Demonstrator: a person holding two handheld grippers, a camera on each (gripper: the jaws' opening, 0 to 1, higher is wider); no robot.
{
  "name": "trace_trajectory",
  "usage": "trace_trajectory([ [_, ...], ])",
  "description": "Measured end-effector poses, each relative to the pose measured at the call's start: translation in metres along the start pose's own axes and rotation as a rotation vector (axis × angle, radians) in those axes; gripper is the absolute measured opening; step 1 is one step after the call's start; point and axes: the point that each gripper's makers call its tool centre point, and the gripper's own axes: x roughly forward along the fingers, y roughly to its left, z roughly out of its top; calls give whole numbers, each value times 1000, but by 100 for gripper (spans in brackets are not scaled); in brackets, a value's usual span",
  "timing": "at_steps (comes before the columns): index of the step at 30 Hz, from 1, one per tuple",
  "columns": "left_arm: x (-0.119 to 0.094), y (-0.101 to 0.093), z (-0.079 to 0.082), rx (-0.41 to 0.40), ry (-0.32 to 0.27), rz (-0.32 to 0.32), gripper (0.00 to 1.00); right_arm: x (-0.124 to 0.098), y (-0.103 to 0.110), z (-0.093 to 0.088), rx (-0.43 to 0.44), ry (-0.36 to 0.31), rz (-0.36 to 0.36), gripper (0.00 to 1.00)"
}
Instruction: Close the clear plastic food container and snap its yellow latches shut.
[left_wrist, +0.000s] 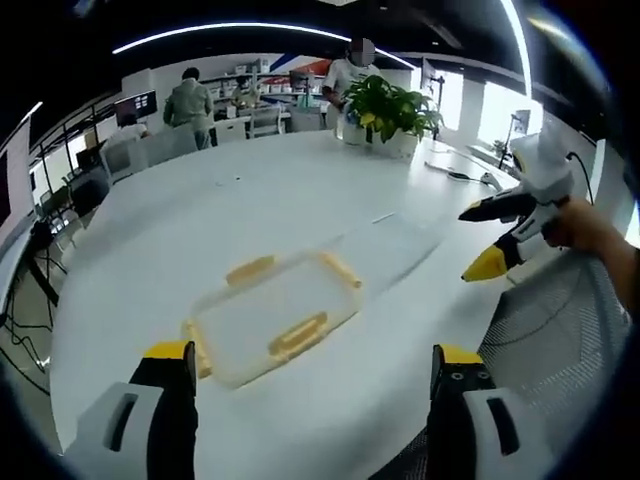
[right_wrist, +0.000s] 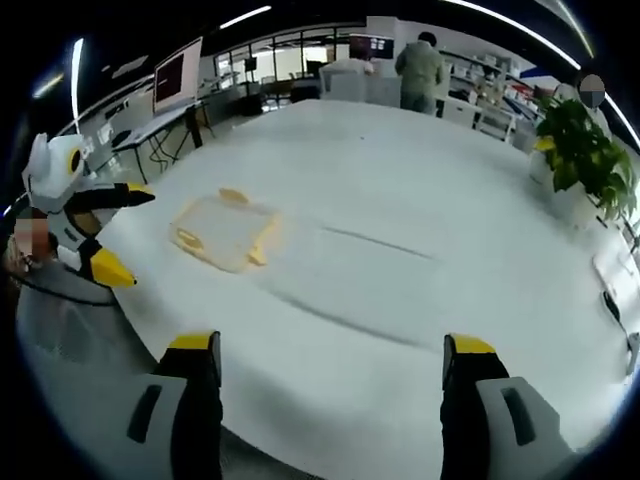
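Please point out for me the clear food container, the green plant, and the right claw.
clear food container (left_wrist: 272, 312): left gripper view, middle of its clear top.
green plant (left_wrist: 392, 106): left gripper view, its leaves.
right claw (left_wrist: 478, 240): left gripper view, midway between its two yellow-tipped fingertips.

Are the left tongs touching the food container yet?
Apart. In the left gripper view the left tongs stand open, with bare white table between their tips and the food container, which lies just beyond them.

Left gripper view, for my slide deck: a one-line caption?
Both grippers open above the white table, the clear container with yellow latches between the left gripper's jaws.
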Motion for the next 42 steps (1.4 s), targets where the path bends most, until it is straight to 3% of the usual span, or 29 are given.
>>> trace_trajectory([
  [3, 0, 9, 1, 43, 9, -13, 99, 1, -1, 8, -34, -14, 7, 90],
  [6, 1, 8, 1, 104, 10, -137, 99, 1, -4, 23, -113, -49, 16, 90],
  [8, 2, 13, -3, 140, 44, -169, 99, 1, -7, 28, -181, -44, 25, 89],
  [10, 5, 22, -6, 222, 76, -185, 99, 2, -9, 31, -236, -25, 34, 89],
  [12, 7, 20, -6, 345, 70, -242, 99, 4, -8, 37, -304, -25, 62, 90],
  [14, 9, 22, -15, 401, 121, -278, 99, 8, -4, 43, -392, -38, 95, 90],
  [18, 15, 41, -22, 433, 184, -289, 99, 15, 6, 48, -508, 7, 168, 90],
  [27, 21, 79, -10, 549, 229, -309, 97, 37, 38, 76, -679, 40, 341, 92],
  [29, 21, 84, -6, 550, 241, -328, 96, 43, 52, 78, -692, 49, 421, 95],
  [30, 20, 79, -9, 520, 255, -376, 95, 46, 57, 81, -708, 34, 448, 100],
  [31, 19, 78, -8, 496, 257, -407, 94, 53, 61, 88, -724, 15, 443, 98],
  [32, 21, 81, -5, 493, 257, -399, 88, 58, 63, 89, -751, 19, 445, 96],
  [34, 22, 84, -8, 491, 293, -409, 77, 65, 67, 87, -763, 87, 467, 92],
  [35, 23, 84, -8, 497, 293, -416, 74, 70, 73, 91, -776, 77, 488, 86],
  [38, 30, 87, -10, 513, 302, -422, 77, 80, 80, 88, -814, 110, 541, 76],
  [40, 33, 90, -15, 543, 329, -436, 76, 89, 76, 79, -832, 200, 535, 80],
  [42, 36, 92, -17, 627, 320, -464, 72, 96, 74, 76, -891, 232, 530, 84],
])
